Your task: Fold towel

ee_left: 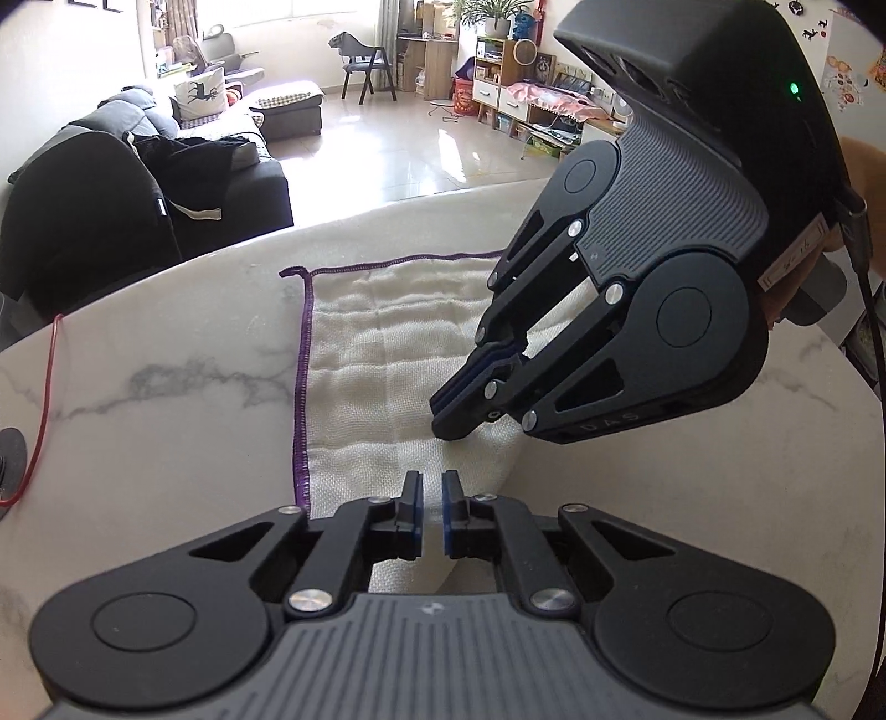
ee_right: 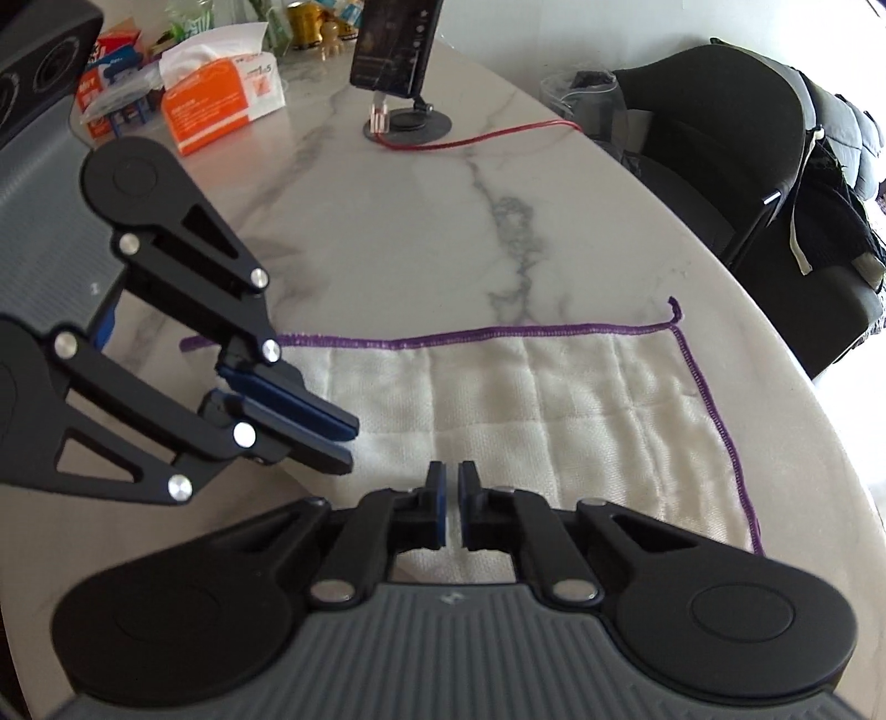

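A white towel (ee_left: 376,343) with a purple stitched hem lies flat on the marble table (ee_left: 166,360); its right side ends in a soft rounded fold. My left gripper (ee_left: 433,484) sits low over the towel's near edge, its blue pads drawn together to a narrow slit with no cloth visibly pinched. My right gripper (ee_left: 451,423) slants down from the right, fingers together, tips at the cloth near the fold. In the right wrist view the towel (ee_right: 554,415) spreads ahead of the right gripper (ee_right: 452,476), and the left gripper (ee_right: 346,443) reaches in from the left, just above the cloth.
A phone on a round stand (ee_right: 396,44), a red cable (ee_right: 487,138) and an orange tissue box (ee_right: 221,94) stand on the far table. A black chair (ee_right: 747,166) is at the table's edge. A person's hand (ee_left: 864,183) holds the right gripper.
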The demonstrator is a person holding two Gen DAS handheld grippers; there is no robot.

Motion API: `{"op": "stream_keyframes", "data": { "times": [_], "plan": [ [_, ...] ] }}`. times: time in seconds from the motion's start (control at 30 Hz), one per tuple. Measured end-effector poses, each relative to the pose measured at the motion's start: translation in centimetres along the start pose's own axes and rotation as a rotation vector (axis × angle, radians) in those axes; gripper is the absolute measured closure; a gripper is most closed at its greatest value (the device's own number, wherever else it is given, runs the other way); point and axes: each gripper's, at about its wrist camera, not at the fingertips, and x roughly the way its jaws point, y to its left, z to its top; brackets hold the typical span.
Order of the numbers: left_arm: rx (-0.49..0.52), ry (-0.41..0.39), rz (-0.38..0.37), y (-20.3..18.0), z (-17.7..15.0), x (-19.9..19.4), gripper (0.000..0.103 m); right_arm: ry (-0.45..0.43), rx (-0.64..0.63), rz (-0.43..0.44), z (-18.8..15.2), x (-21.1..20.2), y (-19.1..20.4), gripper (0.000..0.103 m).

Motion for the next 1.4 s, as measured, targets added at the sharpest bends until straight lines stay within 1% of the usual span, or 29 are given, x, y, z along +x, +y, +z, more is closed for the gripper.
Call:
{"op": "stream_keyframes", "data": {
  "times": [0.07, 0.27, 0.5, 0.63, 0.93, 1.4],
  "plan": [
    [-0.01, 0.017, 0.002, 0.5, -0.9, 0.2, 0.097, 0.005, -0.018, 0.013, -0.4, 0.1, 0.2, 0.098],
    [-0.041, -0.011, -0.015, 1.7, -3.2, -0.9, 0.097, -0.016, 0.058, 0.008, -3.0, -1.2, -2.9, 0.098],
    [-0.057, -0.023, -0.01, 2.6, -4.7, -2.0, 0.097, -0.017, 0.143, -0.046, -6.3, -3.0, -6.9, 0.098],
    [-0.088, -0.028, -0.02, 3.4, -5.3, -2.5, 0.096, -0.016, 0.191, -0.078, -8.0, -3.8, -8.8, 0.098],
    [-0.115, -0.033, -0.029, 3.9, -6.0, -3.2, 0.095, -0.03, 0.311, -0.141, -11.3, -5.6, -12.8, 0.098],
    [-0.117, -0.03, -0.024, 3.9, -6.2, -3.3, 0.095, -0.056, 0.454, -0.219, -13.9, -7.7, -15.5, 0.098]
  ]
}}
